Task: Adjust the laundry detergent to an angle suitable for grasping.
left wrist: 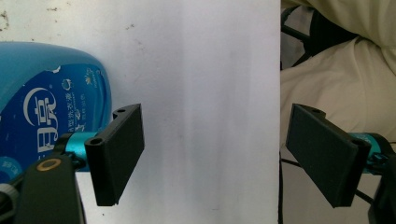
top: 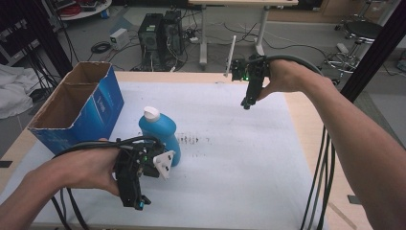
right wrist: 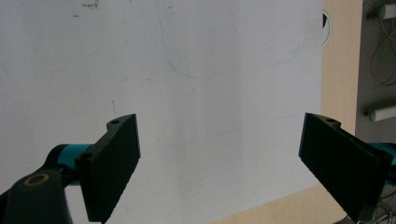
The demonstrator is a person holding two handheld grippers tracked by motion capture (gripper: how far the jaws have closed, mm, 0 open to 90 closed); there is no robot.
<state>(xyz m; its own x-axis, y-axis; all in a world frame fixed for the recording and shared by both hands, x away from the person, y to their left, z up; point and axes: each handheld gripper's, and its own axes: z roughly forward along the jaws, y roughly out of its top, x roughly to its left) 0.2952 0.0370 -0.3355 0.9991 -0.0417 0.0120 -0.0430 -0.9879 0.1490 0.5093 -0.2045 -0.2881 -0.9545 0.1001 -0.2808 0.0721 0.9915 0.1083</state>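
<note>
Seen at the far left of the high view, well beyond the left gripper: an open blue cardboard box (top: 72, 112) at the edge of the white table cover (top: 239, 158). Just beside the left gripper (top: 136, 201), close enough that contact could not be judged: a blue detergent bottle (top: 160, 134) with a white cap (top: 151, 113), standing upright on the cover. Held low over the near part of the cover in the person's left hand (top: 81, 167), jaws released and spread wide, nothing between them. Confirmed in the left gripper view: left gripper (left wrist: 215, 154) wide apart over bare white cover, blue detergent bottle (left wrist: 46, 107) off to the outer side of one jaw, outside the gap and not gripped; pale cloth past the cover's edge beside the other jaw. Farther right, well apart from the bottle: right gripper (top: 246, 104), raised over the far part of the cover in the right hand (top: 282, 76), tips pointed downward. Shown in the right gripper view: right gripper (right wrist: 219, 163) likewise released, jaws wide and empty above the white cover (right wrist: 187, 93), bare wooden table edge (right wrist: 338, 65) beyond one jaw.
</note>
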